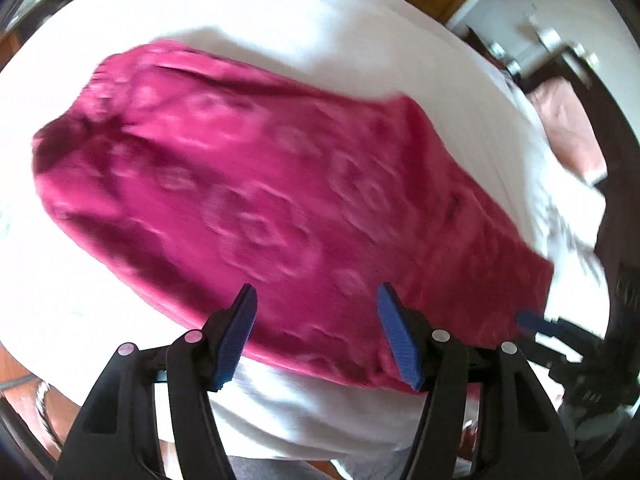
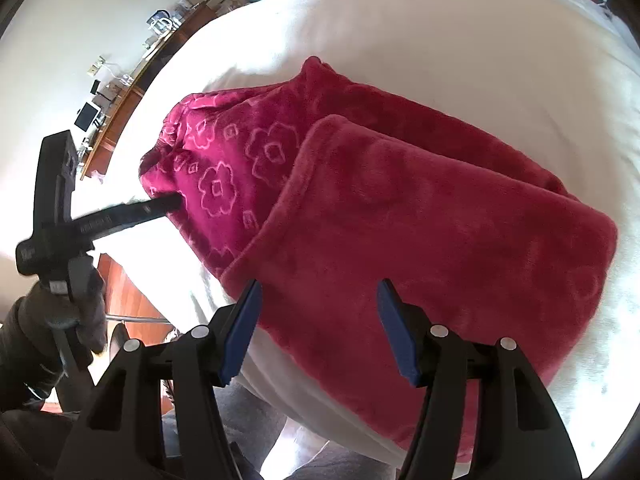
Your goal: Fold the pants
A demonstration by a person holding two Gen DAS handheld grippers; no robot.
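The magenta fleece pants with an embossed flower pattern lie on the white bed, one plain part folded over the patterned part. In the left wrist view the pants are blurred. My left gripper is open above the pants' near edge, holding nothing; in the right wrist view it reaches in from the left, its tip at the patterned edge. My right gripper is open and empty over the folded part's near edge; it also shows in the left wrist view at the right.
A wooden shelf with small items runs along the wall beyond the bed's left side. A pink cloth lies at the far right of the bed. Wooden floor shows below the bed's edge.
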